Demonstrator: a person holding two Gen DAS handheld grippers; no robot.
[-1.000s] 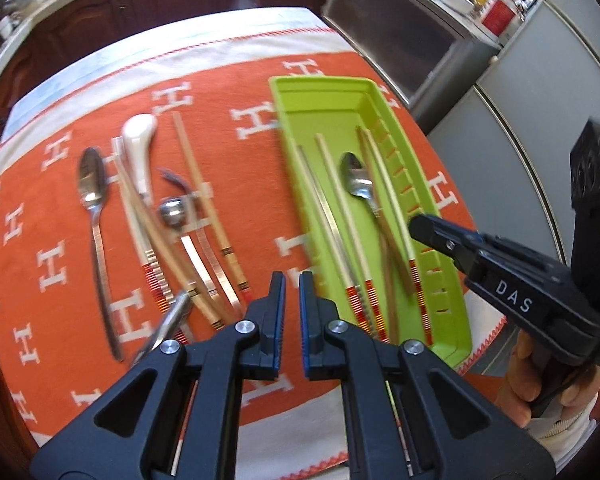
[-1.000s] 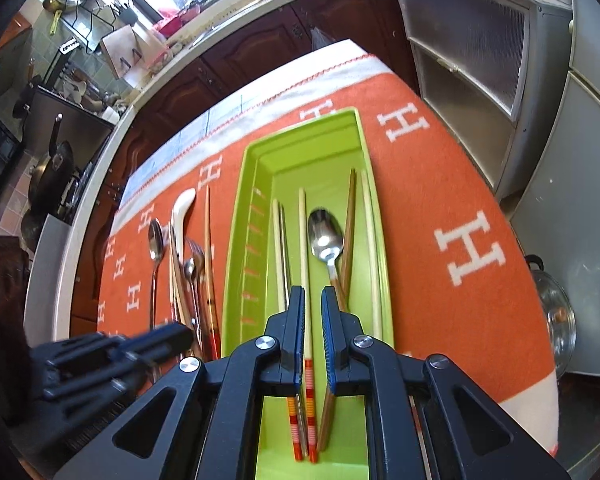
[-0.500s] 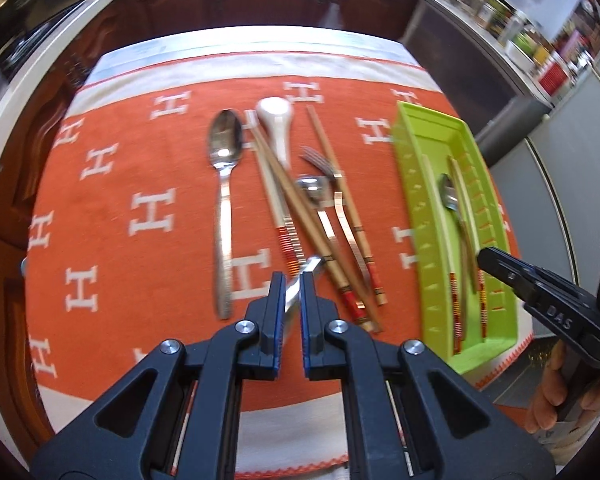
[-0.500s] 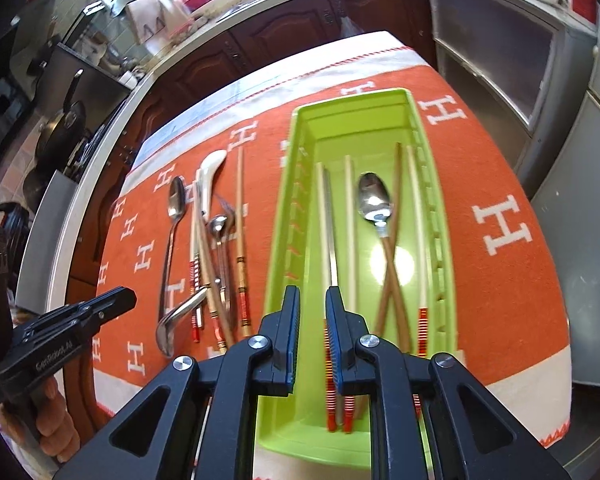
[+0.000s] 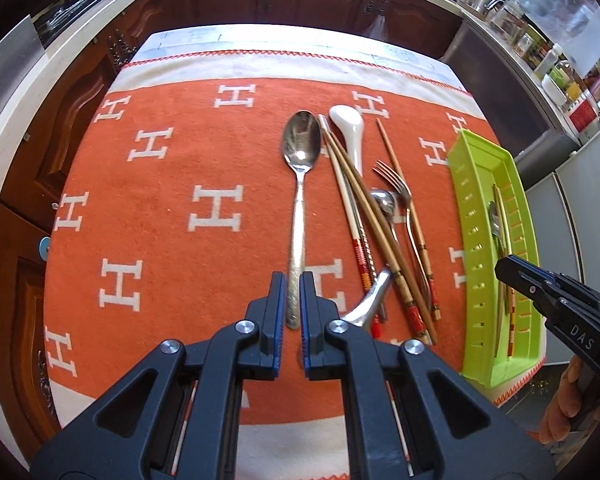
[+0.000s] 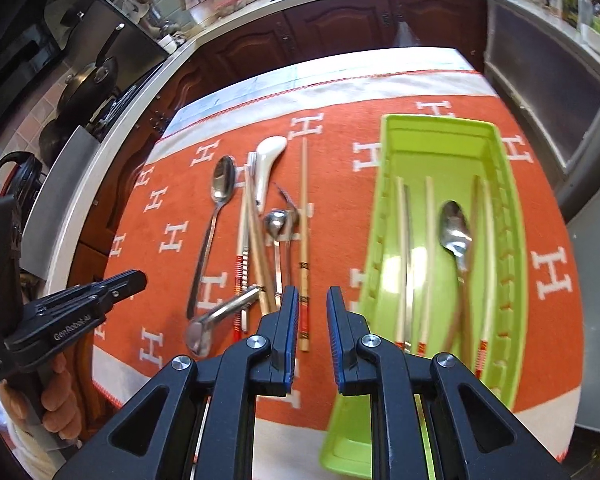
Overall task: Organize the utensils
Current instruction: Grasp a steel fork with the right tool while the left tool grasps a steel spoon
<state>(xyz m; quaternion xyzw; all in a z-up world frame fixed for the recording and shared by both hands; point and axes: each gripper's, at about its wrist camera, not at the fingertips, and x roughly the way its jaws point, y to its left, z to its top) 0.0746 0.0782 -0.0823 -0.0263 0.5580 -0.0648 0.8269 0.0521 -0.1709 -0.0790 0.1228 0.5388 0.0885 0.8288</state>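
Several crossed chopsticks over small spoon — fork alongside.

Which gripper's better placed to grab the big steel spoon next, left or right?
Left. The left gripper hangs right over the handle of the big steel spoon, jaws nearly shut and empty. The right gripper sits between the chopstick pile and the green tray, farther from it.
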